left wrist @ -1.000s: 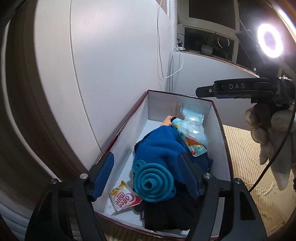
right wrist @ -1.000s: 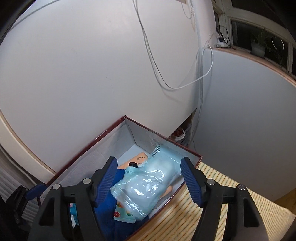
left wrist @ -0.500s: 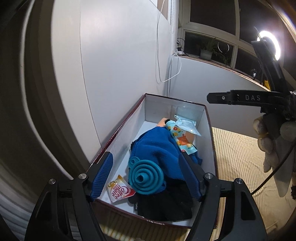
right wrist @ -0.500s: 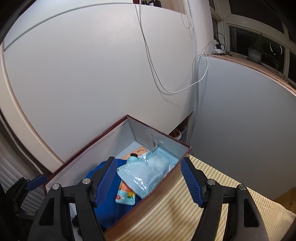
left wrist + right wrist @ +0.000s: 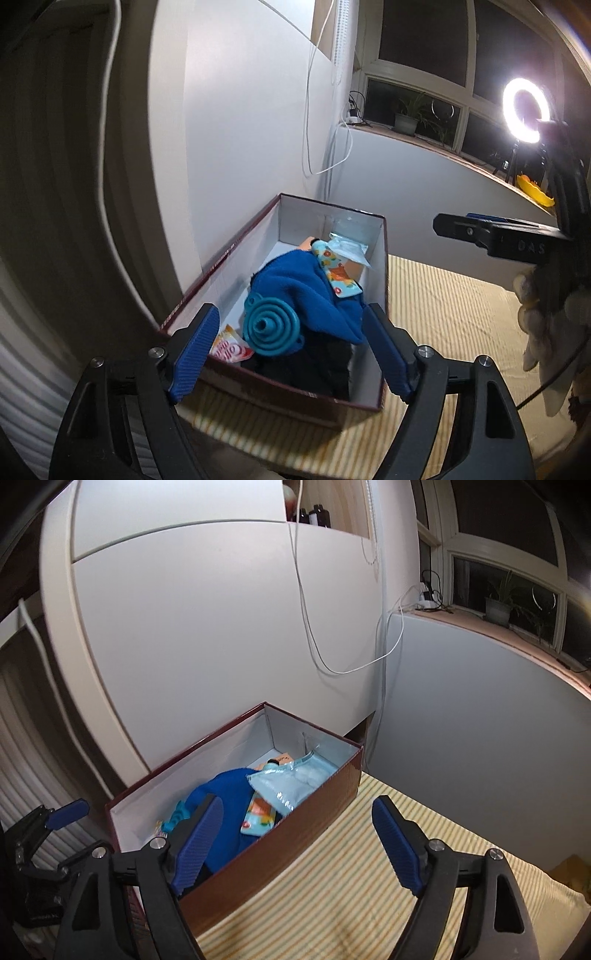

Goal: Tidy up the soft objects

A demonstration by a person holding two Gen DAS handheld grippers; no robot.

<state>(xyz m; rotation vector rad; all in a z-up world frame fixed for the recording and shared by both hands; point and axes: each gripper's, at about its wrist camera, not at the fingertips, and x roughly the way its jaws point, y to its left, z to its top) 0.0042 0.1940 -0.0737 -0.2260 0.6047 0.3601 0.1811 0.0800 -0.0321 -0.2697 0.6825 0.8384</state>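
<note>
A dark red box (image 5: 384,258) with white inner walls stands on a striped cloth against the wall; it also shows in the right wrist view (image 5: 295,845). In it lie a blue fleece cloth (image 5: 310,291), a teal collapsible funnel (image 5: 271,326), a patterned pouch (image 5: 338,275), a clear plastic bag (image 5: 349,247) (image 5: 295,781), a Coffee-mate sachet (image 5: 231,349) and a black item (image 5: 314,373). My left gripper (image 5: 291,354) is open and empty above the box's near end. My right gripper (image 5: 297,843) is open and empty, over the box's right side.
The striped cloth (image 5: 351,893) spreads right of the box. White wall panels (image 5: 207,646) stand close behind, with a hanging white cable (image 5: 314,642). A ring light (image 5: 526,110) and a windowsill with a plant (image 5: 406,122) are at the back right.
Both grippers have pulled back and up from the box. The clear plastic bag, near the right gripper's jaws before, now lies in the box's far end.
</note>
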